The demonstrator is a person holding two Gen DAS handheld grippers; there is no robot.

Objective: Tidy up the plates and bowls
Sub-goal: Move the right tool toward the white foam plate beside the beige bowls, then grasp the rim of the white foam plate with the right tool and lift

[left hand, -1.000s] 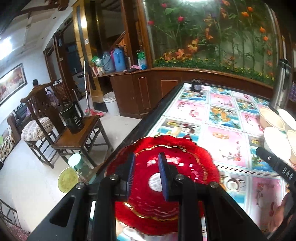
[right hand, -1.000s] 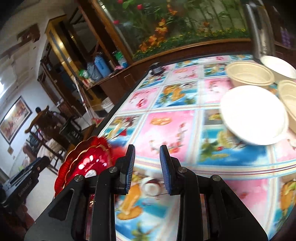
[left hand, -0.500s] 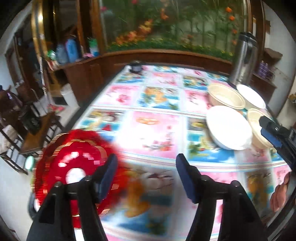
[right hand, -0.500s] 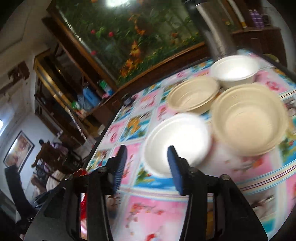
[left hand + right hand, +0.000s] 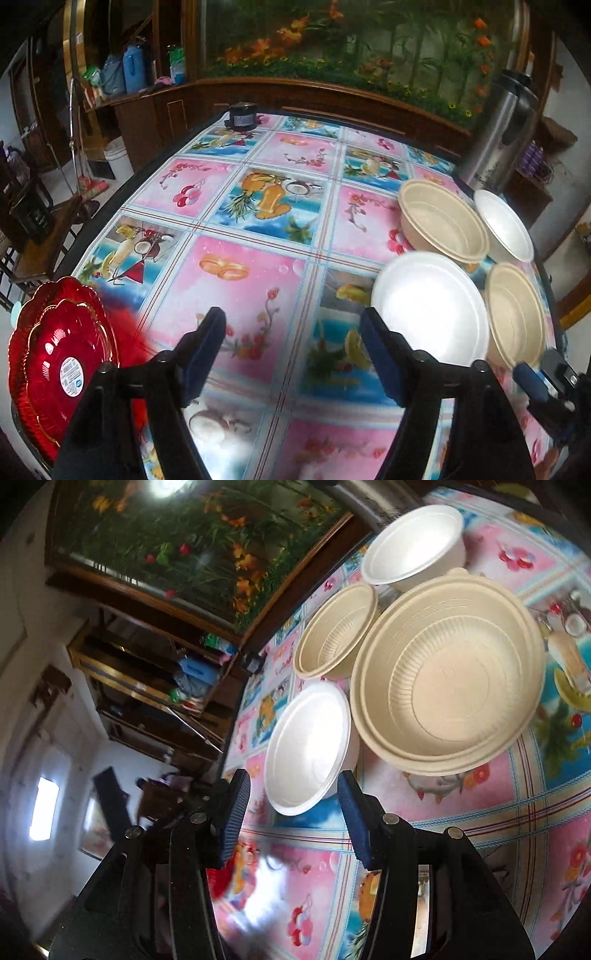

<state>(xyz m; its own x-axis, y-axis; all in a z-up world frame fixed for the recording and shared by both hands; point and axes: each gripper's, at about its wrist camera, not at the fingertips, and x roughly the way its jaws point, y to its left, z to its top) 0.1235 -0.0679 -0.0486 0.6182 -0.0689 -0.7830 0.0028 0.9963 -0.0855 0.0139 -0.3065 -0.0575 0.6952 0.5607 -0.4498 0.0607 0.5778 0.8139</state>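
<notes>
Over the tablecloth [image 5: 236, 273], both my claws, left [image 5: 291, 354] and right [image 5: 291, 808], just sprang wide, empty; red plates [image 5: 61, 365] parked at the left edge, white bowl [image 5: 308, 744] next, ahead.

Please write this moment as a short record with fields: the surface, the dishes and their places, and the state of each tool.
surface: table with a fruit-print cloth
red plates: stack at the near left edge, not held
white bowls: near one, far one
beige bowls: near one, far one
grouping: four bowls clustered on the right side
left tool: open, empty, over the cloth
right tool: open, empty, aimed at the near white bowl
other: steel flask behind the bowls
</notes>
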